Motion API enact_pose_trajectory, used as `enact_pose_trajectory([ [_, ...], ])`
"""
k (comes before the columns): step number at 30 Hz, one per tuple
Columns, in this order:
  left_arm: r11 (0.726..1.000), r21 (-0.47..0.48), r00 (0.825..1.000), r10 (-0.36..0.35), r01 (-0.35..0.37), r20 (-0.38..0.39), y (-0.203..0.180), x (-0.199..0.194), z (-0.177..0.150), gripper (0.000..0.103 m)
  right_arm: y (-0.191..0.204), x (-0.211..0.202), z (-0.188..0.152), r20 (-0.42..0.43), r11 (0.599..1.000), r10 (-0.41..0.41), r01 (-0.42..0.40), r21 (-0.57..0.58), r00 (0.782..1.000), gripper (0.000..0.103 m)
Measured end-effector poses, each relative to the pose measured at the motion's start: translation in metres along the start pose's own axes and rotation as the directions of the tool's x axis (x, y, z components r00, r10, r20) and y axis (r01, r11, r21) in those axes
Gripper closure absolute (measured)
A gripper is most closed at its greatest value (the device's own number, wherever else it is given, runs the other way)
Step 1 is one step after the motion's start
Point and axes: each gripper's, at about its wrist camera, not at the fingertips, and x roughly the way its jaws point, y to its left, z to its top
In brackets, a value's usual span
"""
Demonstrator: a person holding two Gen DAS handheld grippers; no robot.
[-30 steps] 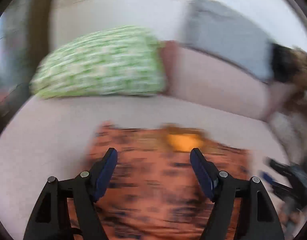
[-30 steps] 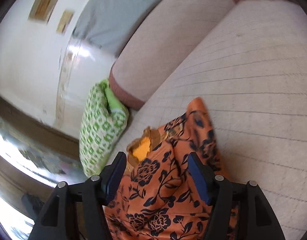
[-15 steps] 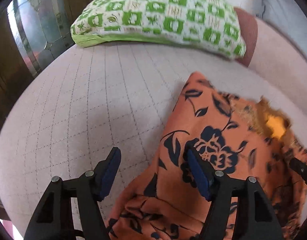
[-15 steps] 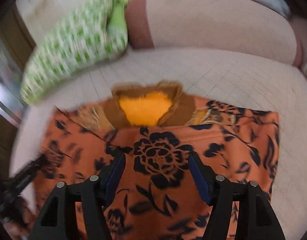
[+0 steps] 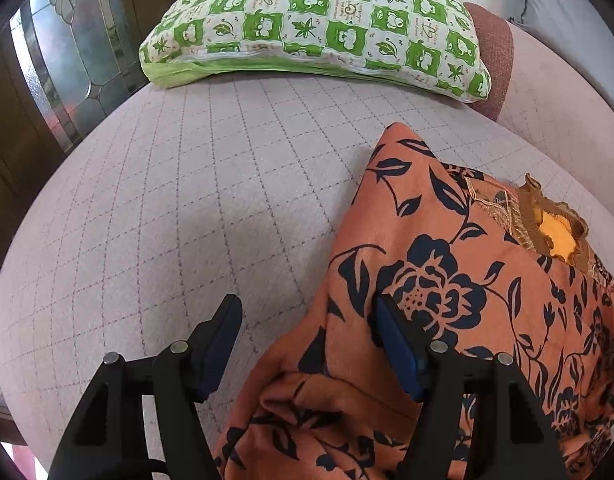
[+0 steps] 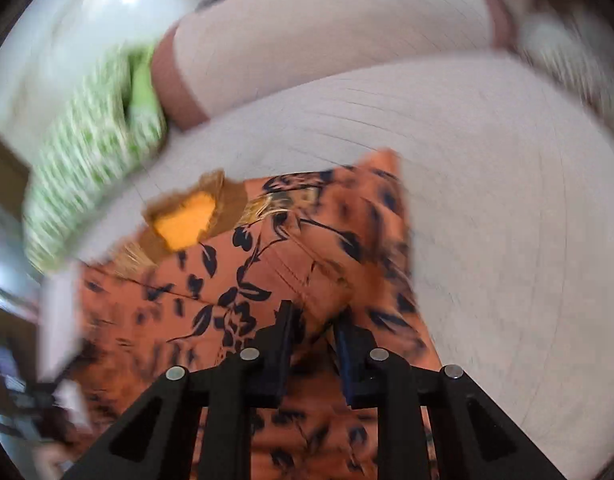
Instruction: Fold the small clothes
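Note:
An orange garment (image 5: 447,280) with a dark floral print and a brown collar (image 5: 559,236) lies spread on a pink quilted sofa seat (image 5: 187,200). My left gripper (image 5: 307,308) is open and straddles the garment's left edge: one finger is over bare seat, the other over cloth. In the blurred right wrist view, my right gripper (image 6: 313,316) is closing, its jaws nearly together with a raised fold of the garment (image 6: 267,264) pinched between them. The collar (image 6: 187,220) lies beyond it to the left.
A green-and-white checked pillow (image 5: 319,20) rests at the sofa's far end against the backrest (image 6: 327,40). A grey cushion (image 5: 567,20) sits on top at the back right. A wooden door with patterned glass (image 5: 59,60) stands left of the sofa.
The left gripper dropped to the garment's left edge, then held still. The right gripper swung over the garment and its jaws went from wide apart to pinched on a fold.

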Motion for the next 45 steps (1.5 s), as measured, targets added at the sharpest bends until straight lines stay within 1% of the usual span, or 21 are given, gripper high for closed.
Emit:
enact_pose_trajectory([
  [3, 1.0, 0.006, 1.0, 0.023, -0.023, 0.012, -0.003, -0.004, -0.003, 0.033, -0.045, -0.017, -0.023, 0.027, 0.987, 0.11, -0.113, 0.119, 0.994, 0.082],
  [7, 0.997, 0.036, 0.997, 0.063, -0.064, 0.038, -0.009, -0.011, -0.01, 0.036, -0.074, -0.013, -0.049, -0.04, 0.983, 0.083, -0.075, 0.17, 0.996, 0.082],
  [12, 0.995, 0.057, 0.996, 0.075, -0.078, 0.058, -0.008, -0.02, -0.013, 0.038, -0.09, -0.031, -0.055, -0.048, 0.96, 0.16, -0.144, 0.241, 0.986, 0.076],
  [13, 0.996, 0.049, 0.996, 0.073, -0.076, 0.058, -0.006, -0.021, -0.012, 0.038, -0.089, -0.041, -0.053, -0.02, 0.968, 0.148, -0.141, 0.21, 0.989, 0.073],
  [14, 0.997, 0.033, 0.996, 0.068, -0.07, 0.057, -0.003, -0.021, -0.011, 0.038, -0.085, -0.052, -0.05, 0.007, 0.975, 0.134, -0.133, 0.176, 0.991, 0.057],
  [15, 0.998, 0.022, 0.997, 0.064, -0.065, 0.053, -0.001, -0.021, -0.011, 0.038, -0.081, -0.059, -0.046, 0.033, 0.981, 0.123, -0.127, 0.146, 0.992, 0.027],
  [16, 0.998, 0.014, 0.997, 0.061, -0.062, 0.048, 0.0, -0.02, -0.01, 0.038, -0.076, -0.068, -0.042, 0.076, 0.984, 0.122, -0.13, 0.123, 0.99, 0.02],
  [18, 0.997, 0.011, 0.997, 0.07, -0.071, 0.045, -0.001, -0.018, -0.009, 0.038, -0.064, -0.074, -0.029, 0.14, 0.986, 0.126, -0.14, 0.096, 0.982, 0.018],
  [20, 0.997, 0.011, 0.995, 0.082, -0.083, 0.054, -0.004, -0.018, -0.008, 0.038, -0.051, -0.066, -0.008, 0.123, 0.984, 0.143, -0.154, 0.087, 0.982, 0.018],
  [22, 0.996, 0.01, 0.994, 0.09, -0.091, 0.066, -0.005, -0.018, -0.006, 0.038, -0.039, -0.044, 0.008, 0.073, 0.988, 0.105, -0.112, 0.108, 0.992, 0.02],
  [23, 0.996, 0.007, 0.994, 0.091, -0.092, 0.067, -0.004, -0.018, -0.005, 0.038, -0.032, -0.026, 0.014, 0.033, 0.989, 0.079, -0.083, 0.123, 0.996, 0.027],
  [24, 0.996, 0.003, 0.994, 0.09, -0.09, 0.066, -0.003, -0.017, -0.005, 0.038, -0.029, -0.013, 0.019, -0.001, 0.989, 0.064, -0.064, 0.13, 0.998, 0.06],
  [25, 0.996, -0.003, 0.994, 0.087, -0.087, 0.063, -0.002, -0.016, -0.004, 0.038, -0.026, 0.002, 0.023, -0.043, 0.991, 0.052, -0.046, 0.128, 0.998, 0.077],
  [27, 0.997, -0.014, 0.995, 0.082, -0.081, 0.062, 0.001, -0.015, -0.004, 0.038, -0.023, 0.019, 0.024, -0.123, 0.995, -0.018, 0.03, 0.094, 0.992, 0.091],
  [29, 0.996, -0.025, 0.993, 0.089, -0.087, 0.076, 0.003, -0.017, -0.002, 0.038, -0.01, 0.01, 0.026, -0.109, 0.998, -0.05, 0.054, 0.035, 0.993, 0.092],
  [32, 0.99, -0.059, 0.98, 0.132, -0.125, 0.147, 0.006, -0.029, 0.001, 0.043, 0.01, -0.031, 0.038, 0.022, 0.999, 0.043, -0.043, -0.02, 0.999, 0.093],
  [35, 0.983, -0.105, 0.971, 0.166, -0.15, 0.174, 0.011, -0.032, 0.003, 0.043, 0.028, -0.073, 0.059, 0.196, 0.979, 0.205, -0.199, -0.048, 0.959, 0.094],
  [37, 0.979, -0.118, 0.97, 0.182, -0.164, 0.159, 0.014, -0.027, 0.003, 0.043, 0.027, -0.081, 0.069, 0.266, 0.97, 0.244, -0.238, -0.057, 0.933, 0.094],
  [40, 0.97, -0.125, 0.965, 0.224, -0.208, 0.133, 0.014, -0.017, 0.002, 0.043, 0.005, -0.033, 0.085, 0.238, 0.982, 0.187, -0.19, -0.011, 0.953, 0.094],
  [43, 0.967, -0.109, 0.962, 0.245, -0.232, 0.123, 0.009, -0.01, 0.002, 0.043, -0.05, 0.045, 0.084, 0.044, 0.977, 0.093, -0.1, 0.188, 0.995, 0.09],
  [45, 0.965, -0.103, 0.959, 0.255, -0.243, 0.125, 0.005, -0.009, 0.001, 0.043, -0.078, 0.06, 0.074, -0.003, 0.95, 0.109, -0.103, 0.296, 0.994, 0.09],
])
